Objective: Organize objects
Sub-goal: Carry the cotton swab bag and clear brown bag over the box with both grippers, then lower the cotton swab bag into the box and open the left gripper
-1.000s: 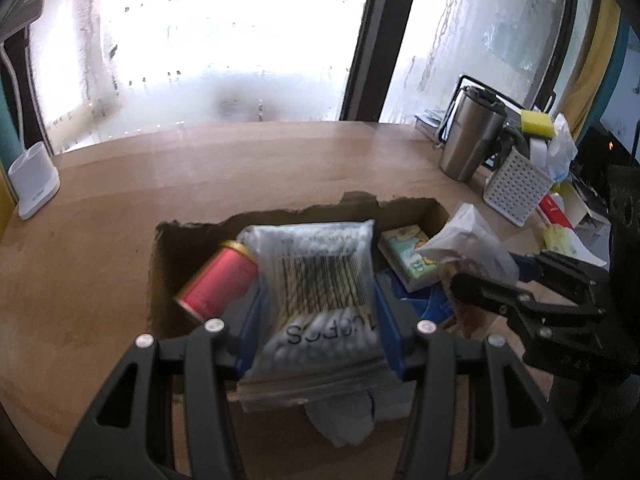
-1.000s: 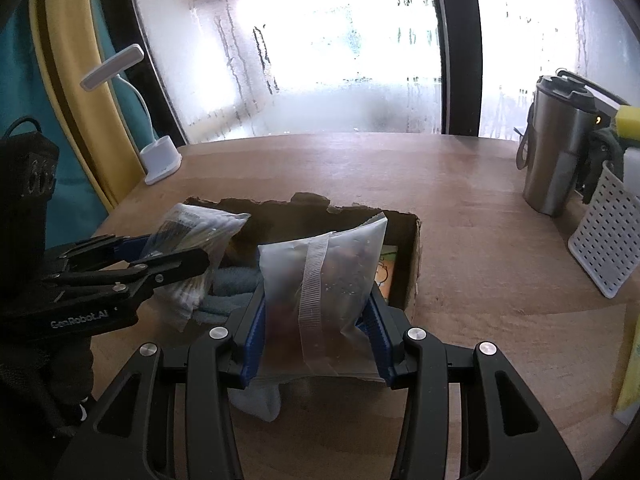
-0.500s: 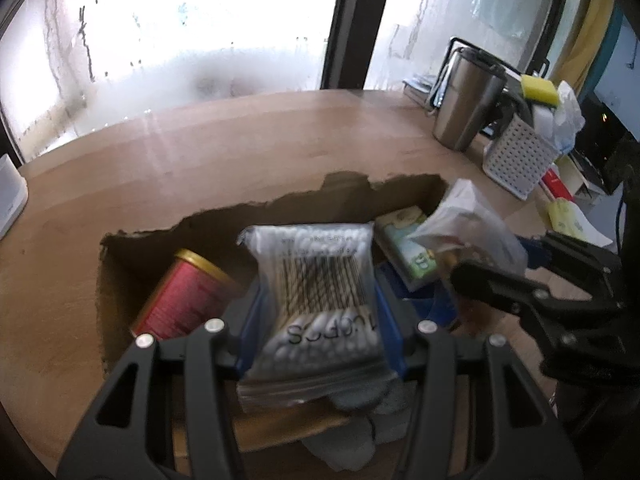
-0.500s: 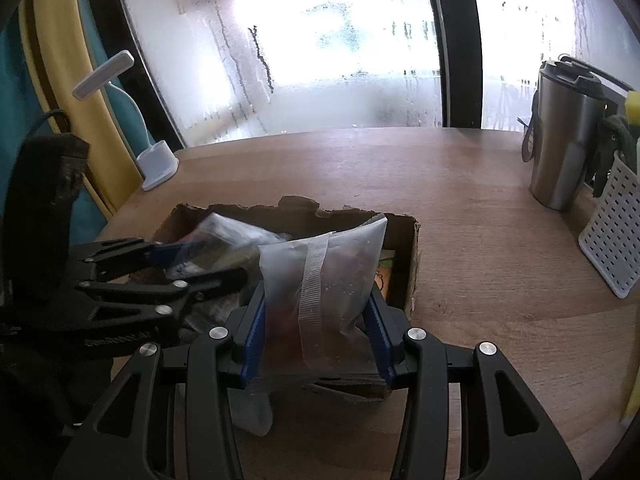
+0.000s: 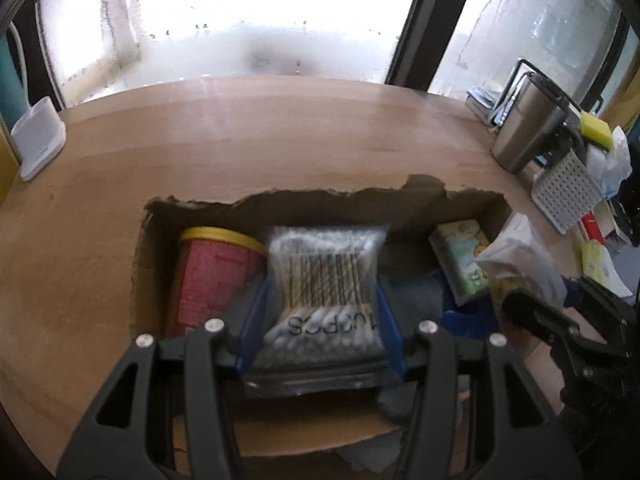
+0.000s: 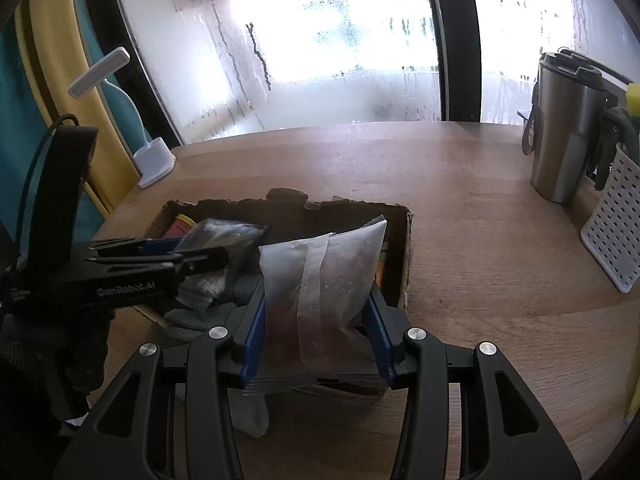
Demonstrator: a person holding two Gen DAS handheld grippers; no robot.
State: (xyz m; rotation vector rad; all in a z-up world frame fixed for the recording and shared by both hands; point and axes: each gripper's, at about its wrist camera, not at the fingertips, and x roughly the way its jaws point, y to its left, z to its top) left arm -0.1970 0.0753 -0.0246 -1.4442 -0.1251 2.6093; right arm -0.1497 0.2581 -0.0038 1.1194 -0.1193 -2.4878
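The left gripper [image 5: 322, 316] clamps a clear bag of cotton swabs [image 5: 326, 280] at centre frame, above the torn brown cardboard box [image 5: 320, 204]. The right gripper [image 6: 316, 328] clamps a taped frosted pouch [image 6: 320, 280]. A red can with yellow rim [image 5: 212, 276] already lies inside; both bags remain to place.

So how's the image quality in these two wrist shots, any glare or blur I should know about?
Left wrist view: the window is blown out white, and the cotton swab bag in the left claw looks motion-blurred, its print soft. Right wrist view: sharper, the frosted pouch in the right claw reads clearly, though the panes glare and the fisheye bends the table edge.
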